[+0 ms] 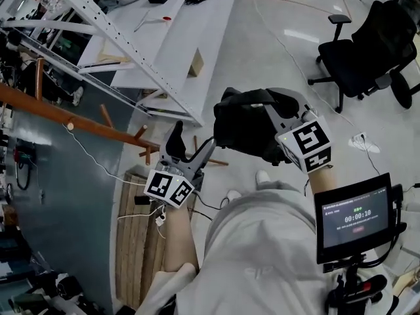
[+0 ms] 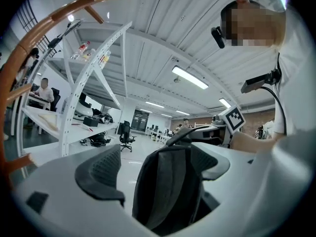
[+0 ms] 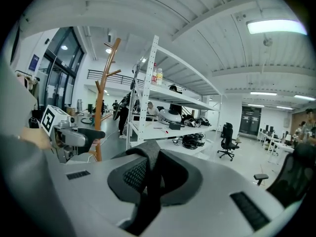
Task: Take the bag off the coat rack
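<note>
The black bag [image 1: 244, 131] hangs free of the wooden coat rack [image 1: 65, 113], in front of my body. My right gripper [image 1: 259, 107] is shut on its strap; in the right gripper view the strap [image 3: 148, 181] is pinched between the two pads, with the coat rack [image 3: 101, 98] standing off to the left. My left gripper [image 1: 187, 146] is lower left of the bag with its jaws apart. In the left gripper view part of the bag [image 2: 168, 186] sits between the jaws against the right pad [image 2: 213, 163], with a gap to the left pad [image 2: 101, 174]. The coat rack [image 2: 49, 23] arches overhead.
A white metal shelving rack [image 1: 131, 44] stands behind the coat rack. A black office chair [image 1: 367, 51] is at the upper right. A screen with a timer [image 1: 354, 218] is at my right side. Wooden boards [image 1: 134, 241] and cables lie on the floor at left.
</note>
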Tool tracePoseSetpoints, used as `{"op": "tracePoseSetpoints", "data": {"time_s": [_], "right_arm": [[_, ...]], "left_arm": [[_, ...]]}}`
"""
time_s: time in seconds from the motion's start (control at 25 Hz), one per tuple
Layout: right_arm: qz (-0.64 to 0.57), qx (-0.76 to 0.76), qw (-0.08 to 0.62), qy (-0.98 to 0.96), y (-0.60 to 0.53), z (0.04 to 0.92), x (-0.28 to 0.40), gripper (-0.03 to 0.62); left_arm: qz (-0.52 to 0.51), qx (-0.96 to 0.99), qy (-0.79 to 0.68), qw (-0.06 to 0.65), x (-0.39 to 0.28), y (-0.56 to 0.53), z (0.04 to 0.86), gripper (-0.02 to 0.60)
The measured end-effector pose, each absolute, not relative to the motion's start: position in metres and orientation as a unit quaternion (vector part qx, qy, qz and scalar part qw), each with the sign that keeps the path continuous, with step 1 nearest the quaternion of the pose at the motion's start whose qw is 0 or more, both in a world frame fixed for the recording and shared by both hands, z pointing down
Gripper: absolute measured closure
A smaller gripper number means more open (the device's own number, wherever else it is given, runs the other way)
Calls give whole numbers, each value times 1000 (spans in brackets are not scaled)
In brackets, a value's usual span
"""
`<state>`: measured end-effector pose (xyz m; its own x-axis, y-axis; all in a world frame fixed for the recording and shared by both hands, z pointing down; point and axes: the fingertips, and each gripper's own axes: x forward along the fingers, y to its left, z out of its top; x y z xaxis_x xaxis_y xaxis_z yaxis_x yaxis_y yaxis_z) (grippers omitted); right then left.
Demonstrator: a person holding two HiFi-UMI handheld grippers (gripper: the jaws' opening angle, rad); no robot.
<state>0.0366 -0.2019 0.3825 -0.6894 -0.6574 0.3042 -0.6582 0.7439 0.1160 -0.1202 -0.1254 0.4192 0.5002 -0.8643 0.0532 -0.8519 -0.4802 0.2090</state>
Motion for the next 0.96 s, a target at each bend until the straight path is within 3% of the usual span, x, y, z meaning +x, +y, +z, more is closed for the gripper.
{"op": "tracePoseSetpoints", "data": {"time_s": [0.96], "right_arm": [[25,398,187,-898,-207,400,72,551]], "left_arm": [[-36,877,-462,127,-98,-140,429,149]]}}
